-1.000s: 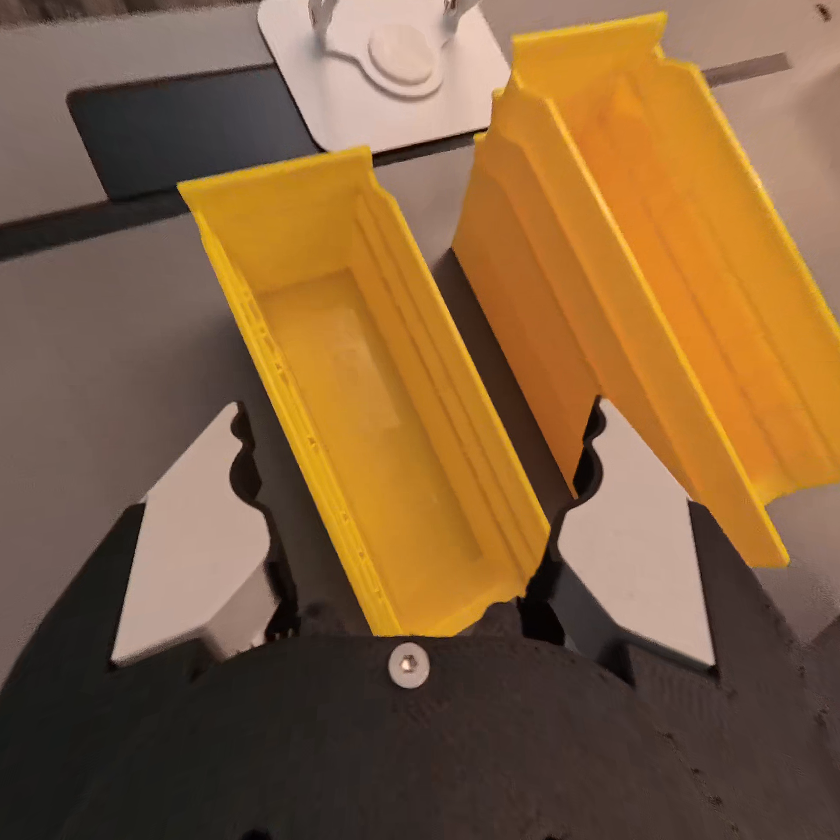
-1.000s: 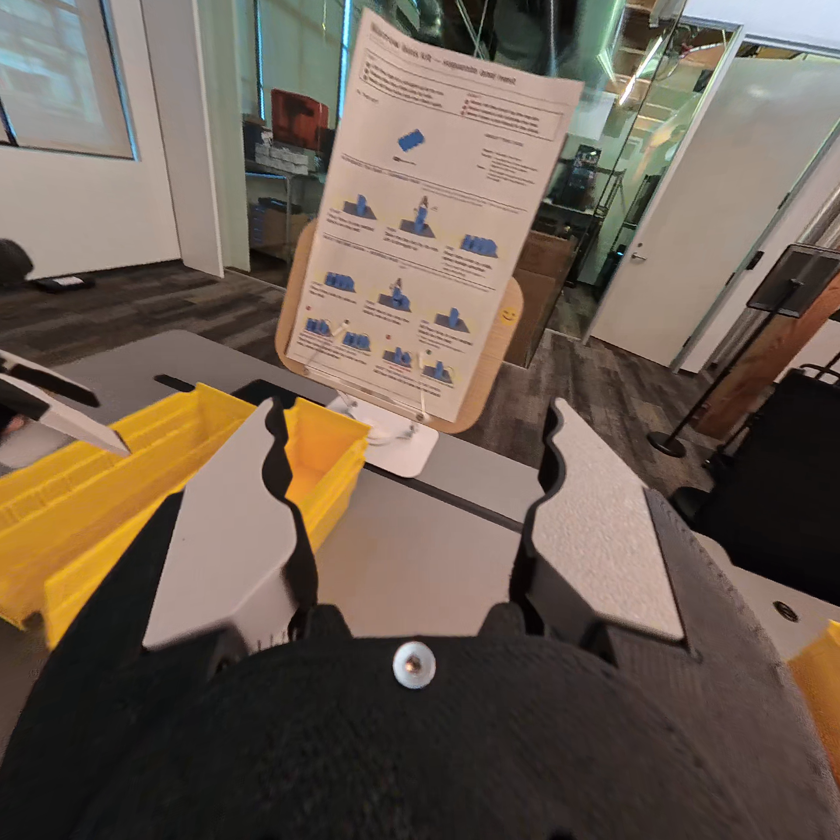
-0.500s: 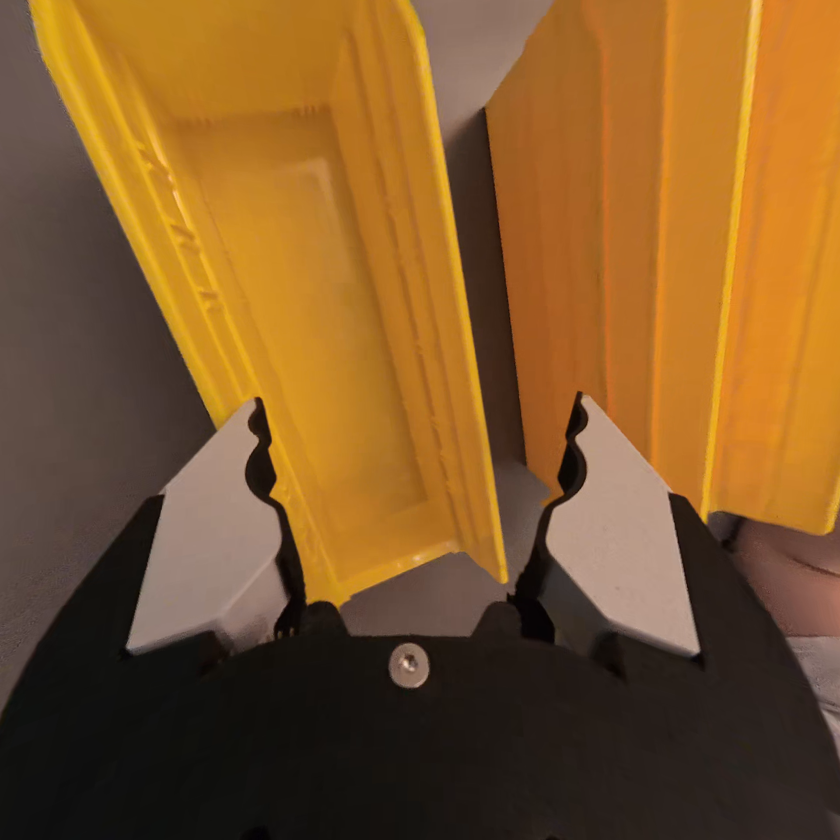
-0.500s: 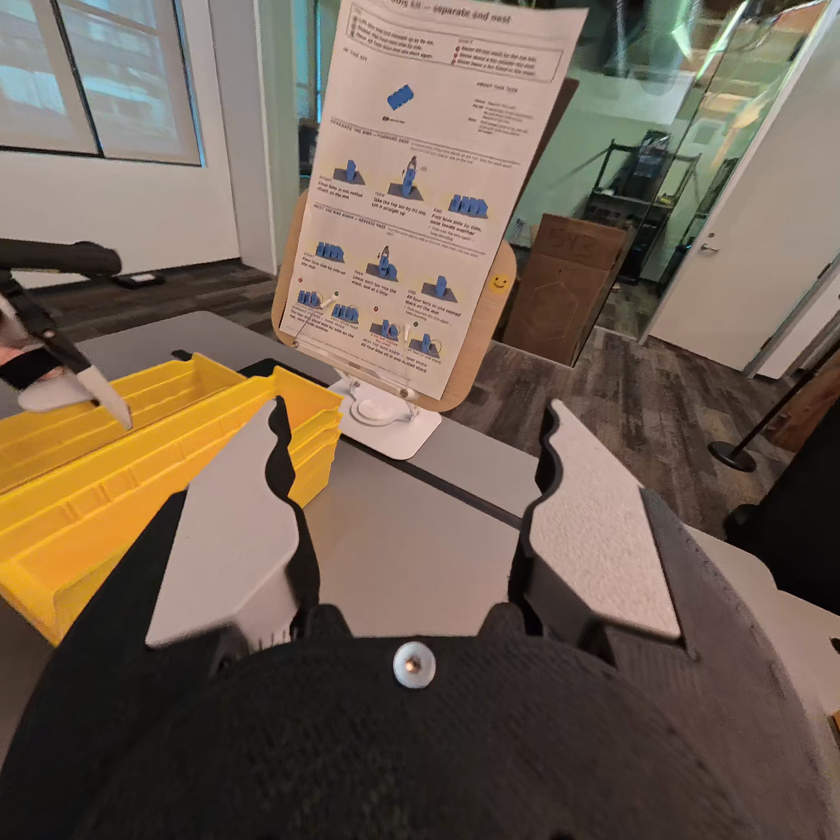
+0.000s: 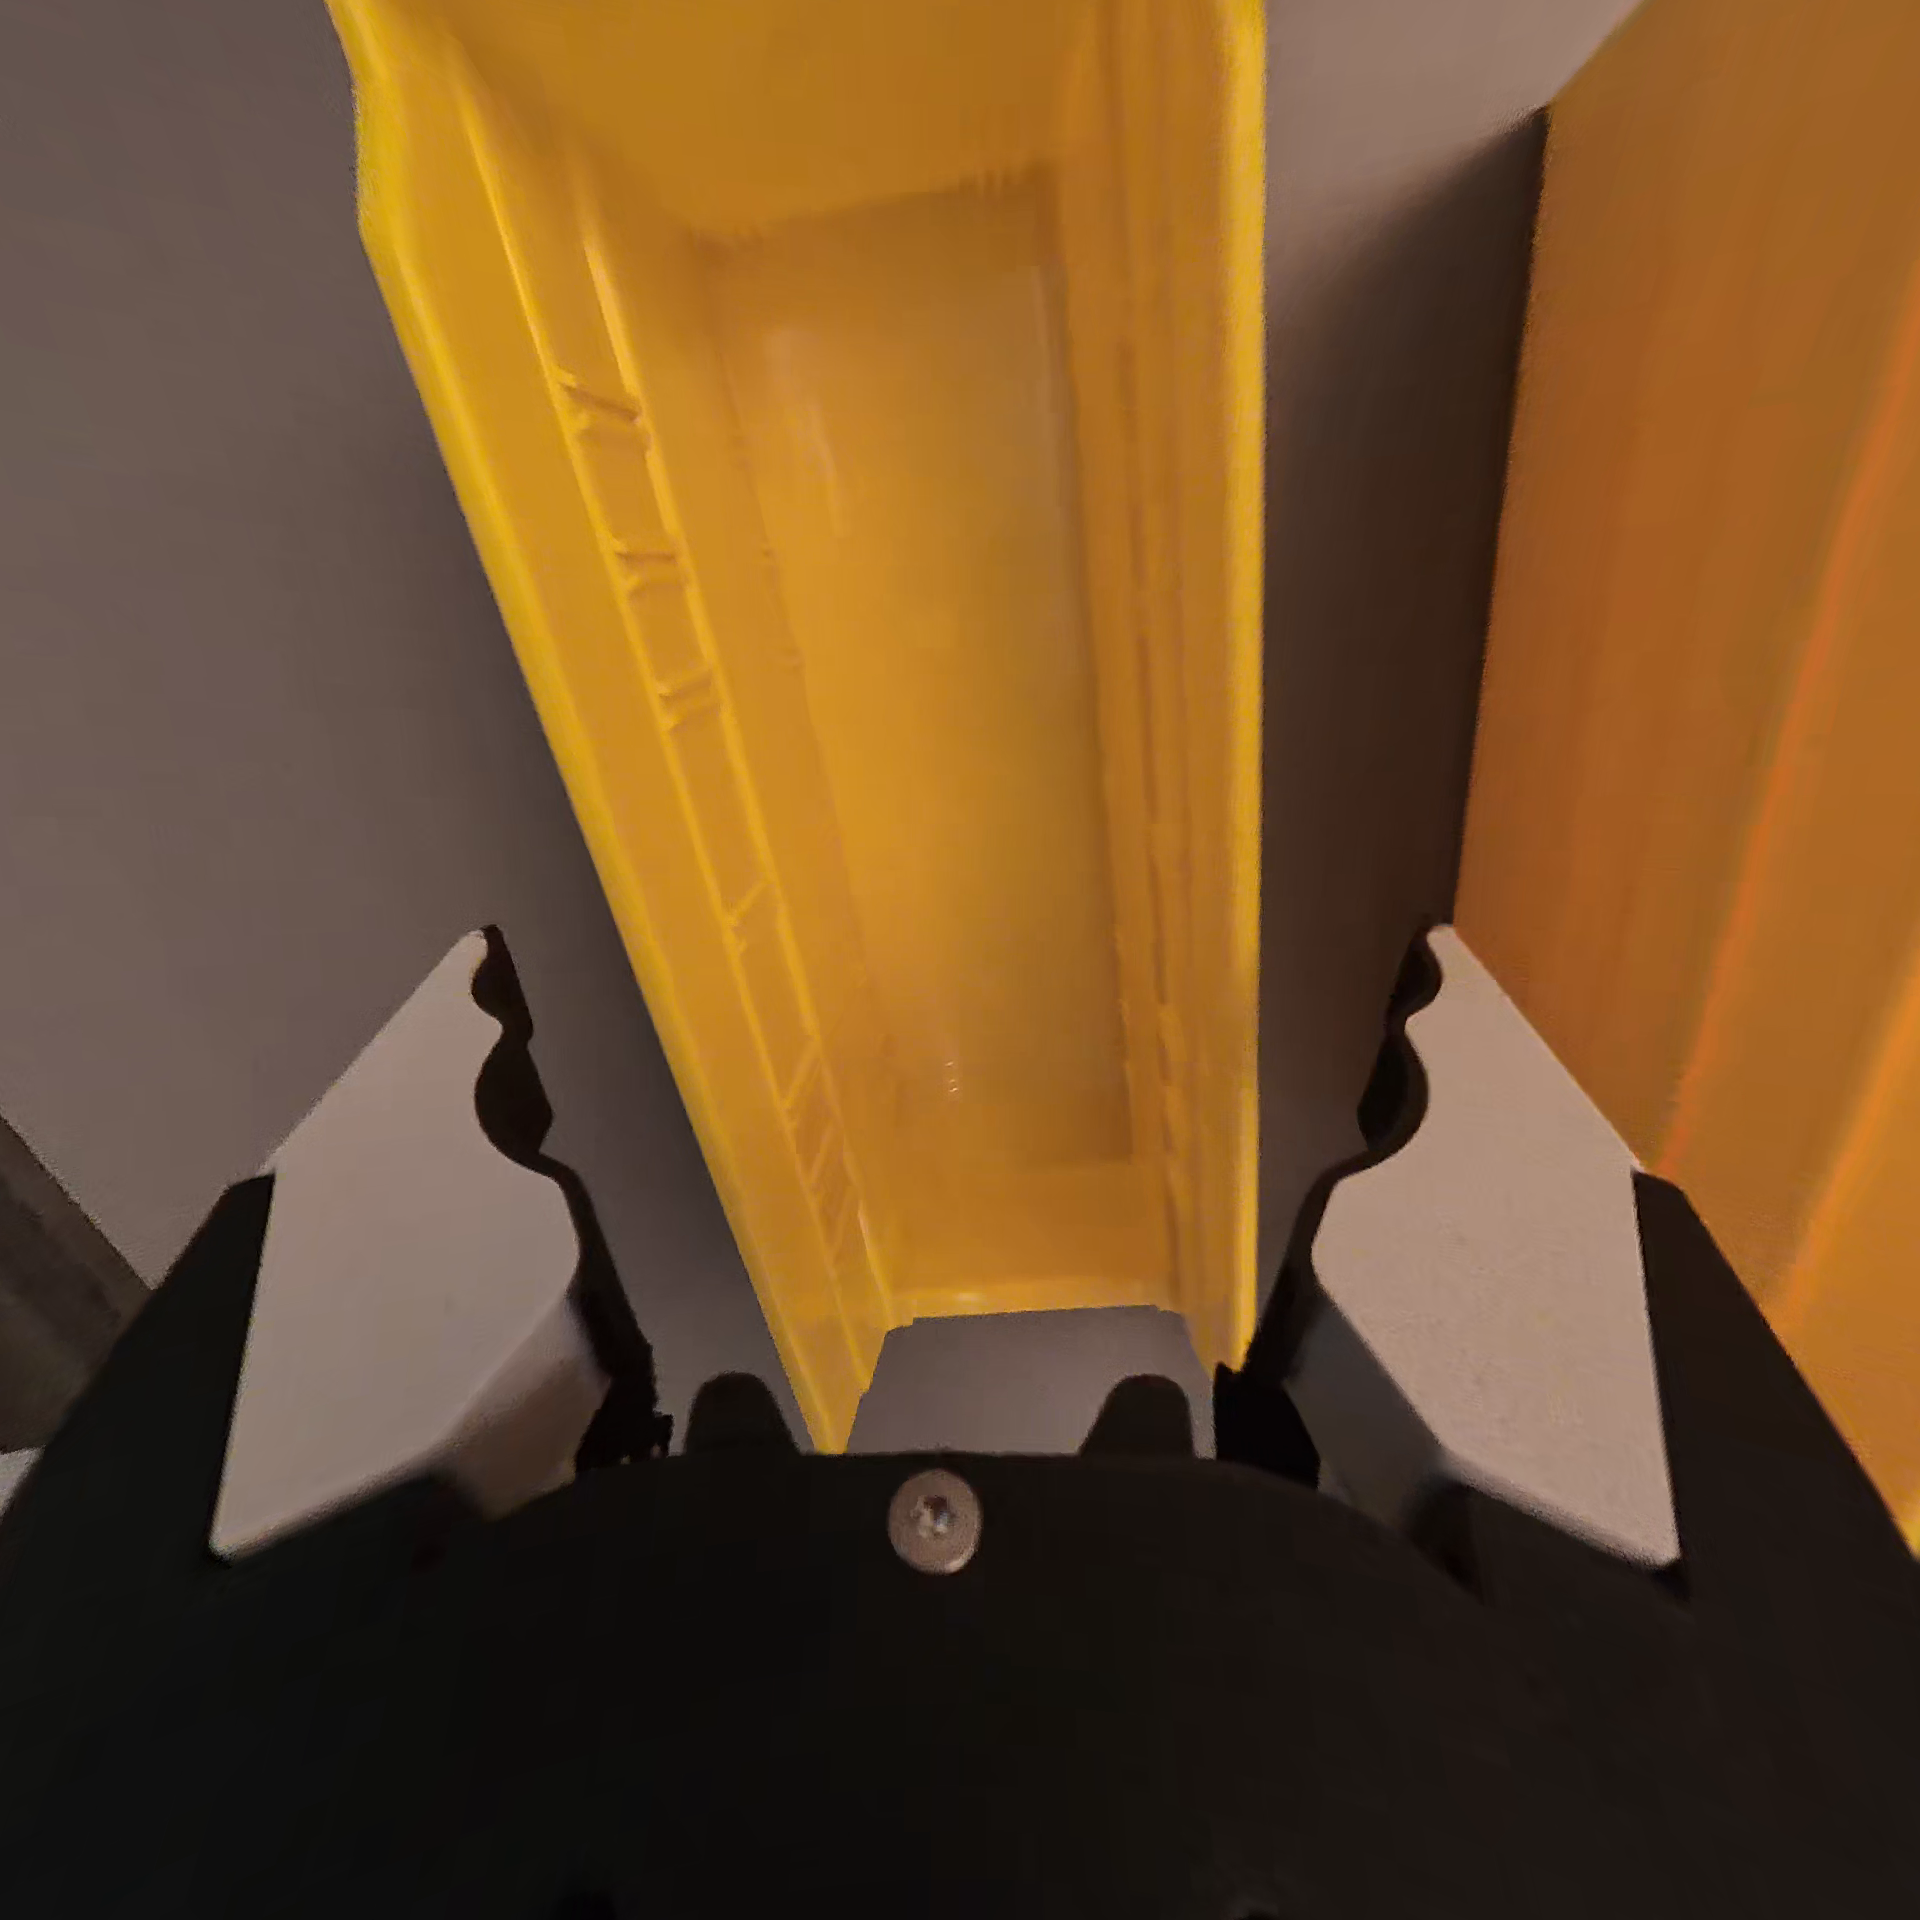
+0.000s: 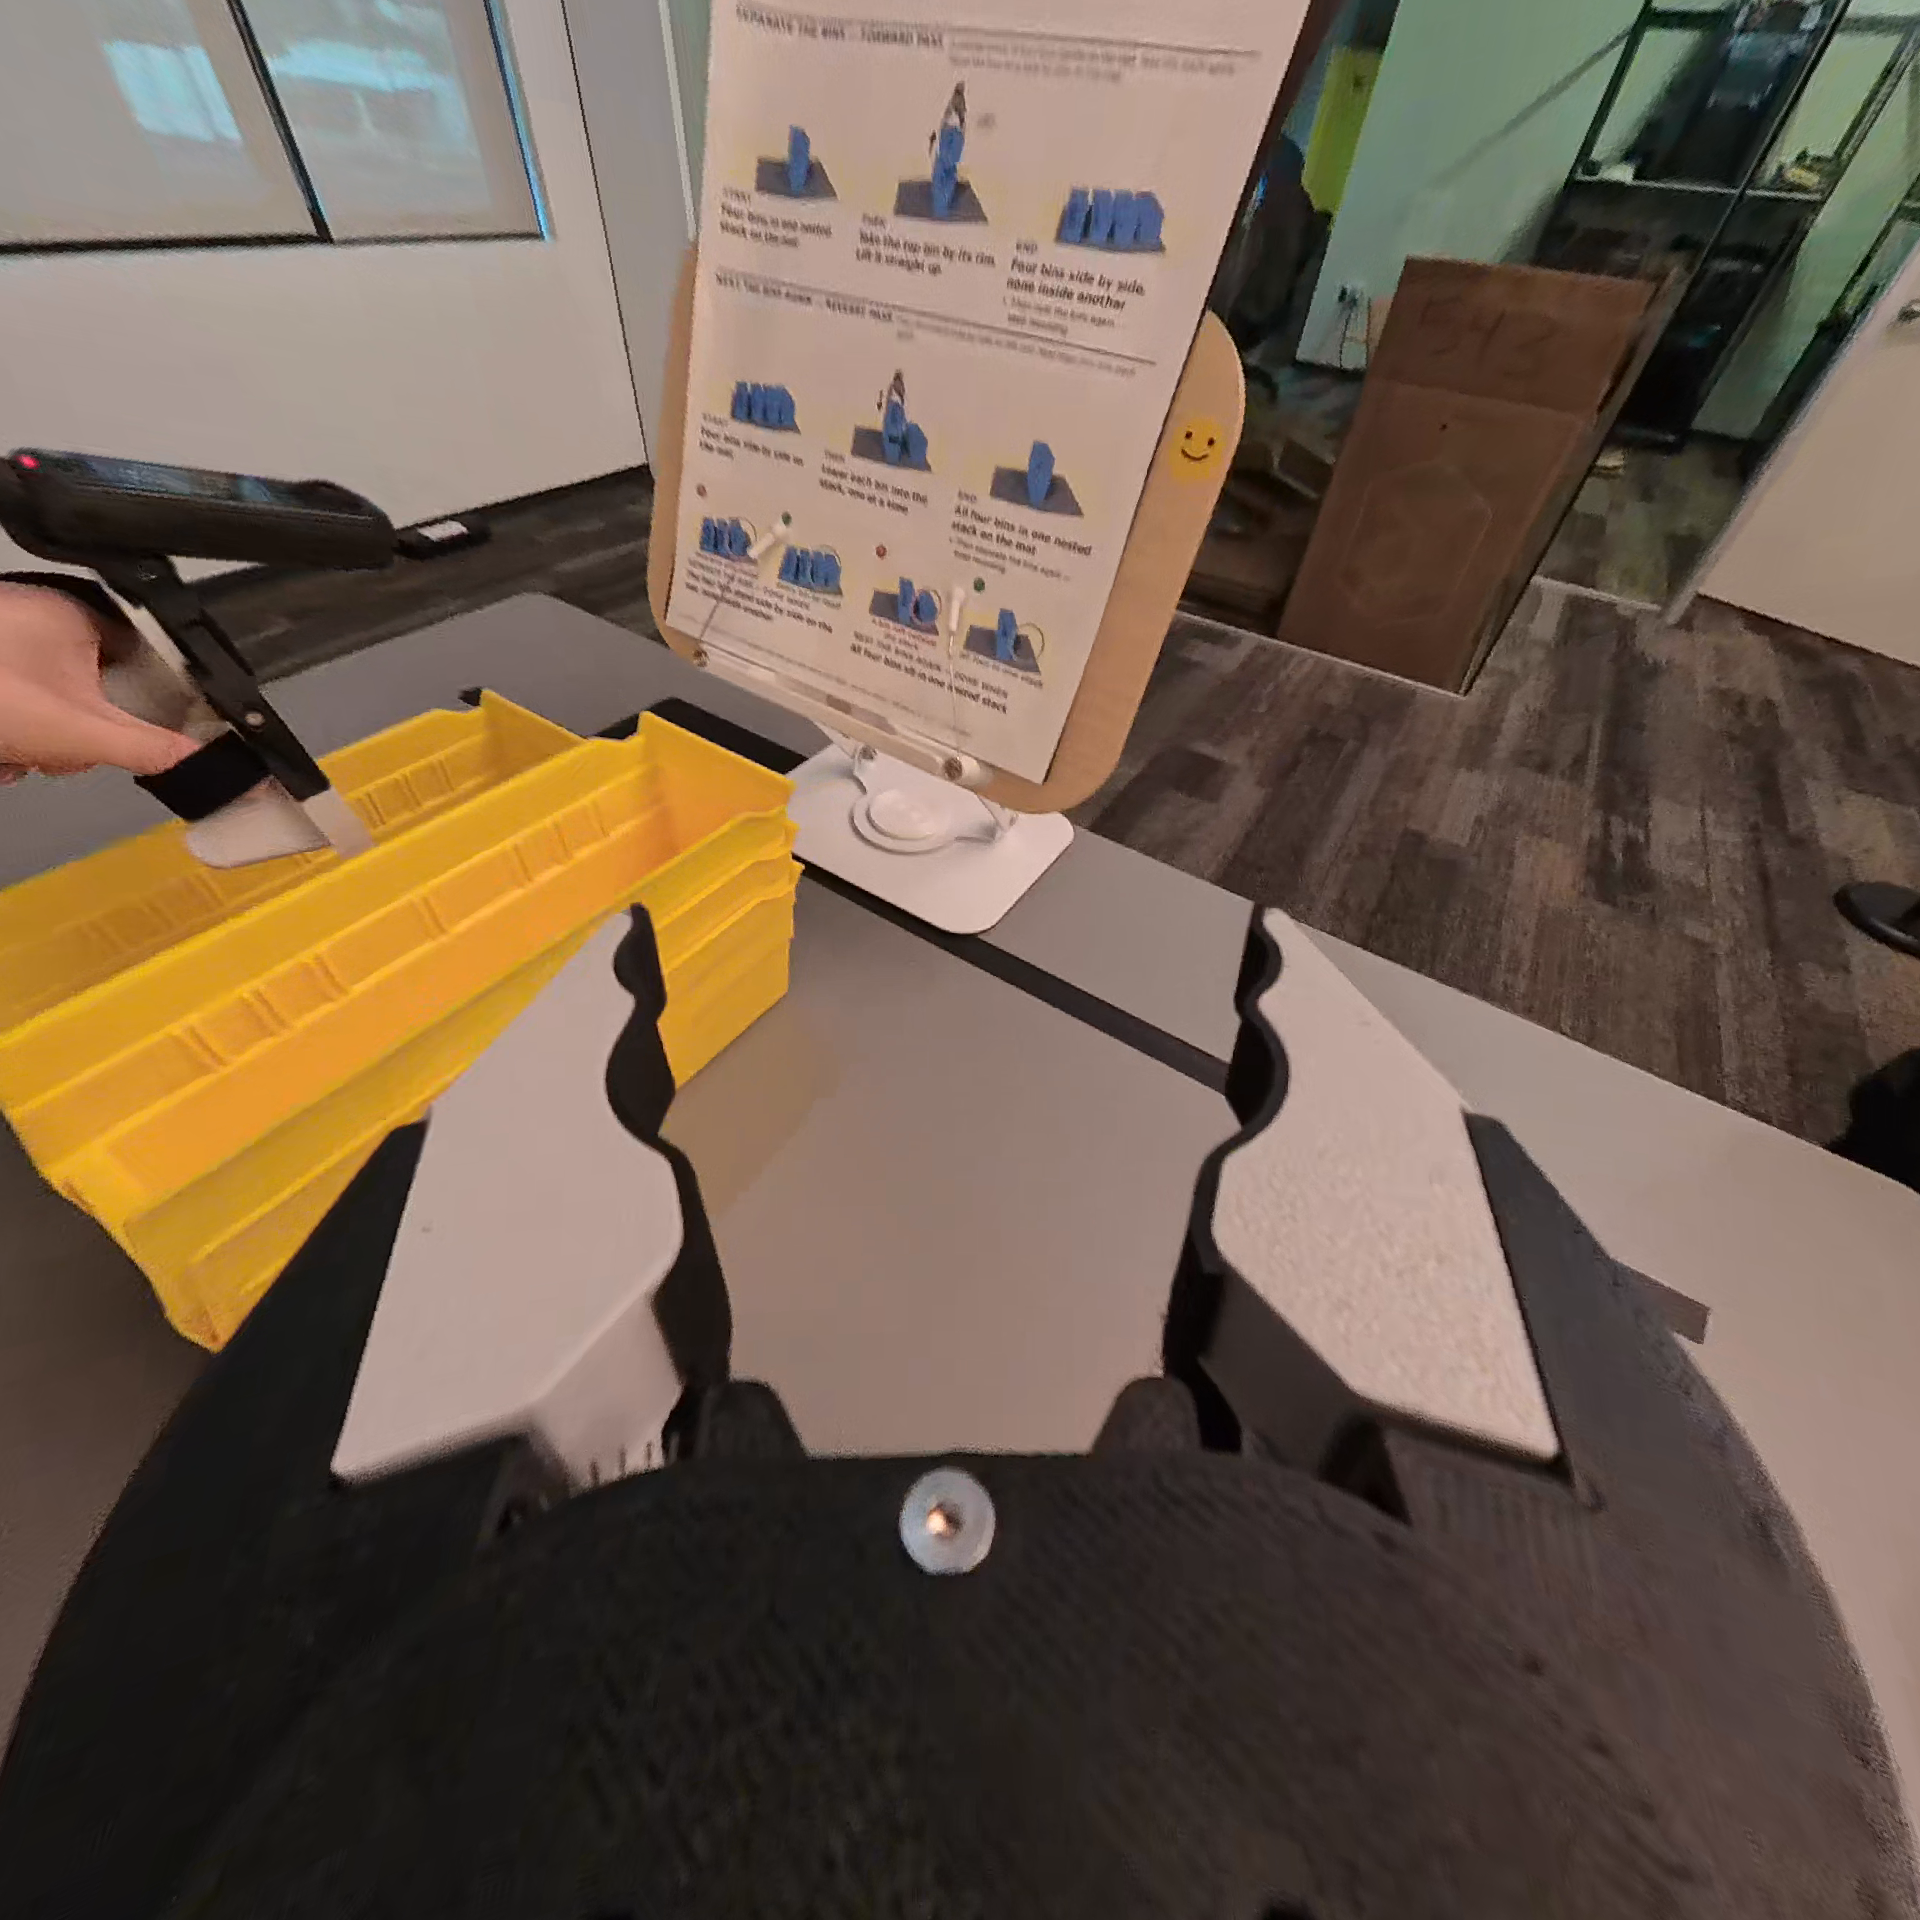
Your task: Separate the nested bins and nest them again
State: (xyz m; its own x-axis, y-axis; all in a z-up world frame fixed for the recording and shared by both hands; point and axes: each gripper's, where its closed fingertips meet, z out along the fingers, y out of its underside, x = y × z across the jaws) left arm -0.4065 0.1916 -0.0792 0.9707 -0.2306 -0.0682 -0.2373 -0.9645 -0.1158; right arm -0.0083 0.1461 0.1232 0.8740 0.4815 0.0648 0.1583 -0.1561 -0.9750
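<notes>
only the right wrist view shows the instruction sheet point(image 6: 966, 353) on its stand beyond the fingers, and the hand point(image 6: 62, 686) tilting the left gripper point(image 5: 956, 935) down. its fingers point(image 5: 416, 1195) stand wide apart astride the single yellow bin point(image 5: 935, 623), not pressing it; the bin runs lengthwise away from them on the worktop point(image 5: 208, 520). the stack of bins point(image 6: 436, 987) lies left of the right gripper point(image 6: 940, 925), fingers apart, nothing between.

The single yellow bin point(image 5: 935, 644) runs off the top edge, its far end unseen. The nested stack point(image 5: 1704, 582) is cropped at the right. The instruction sheet point(image 6: 966, 343) is cut off above.
</notes>
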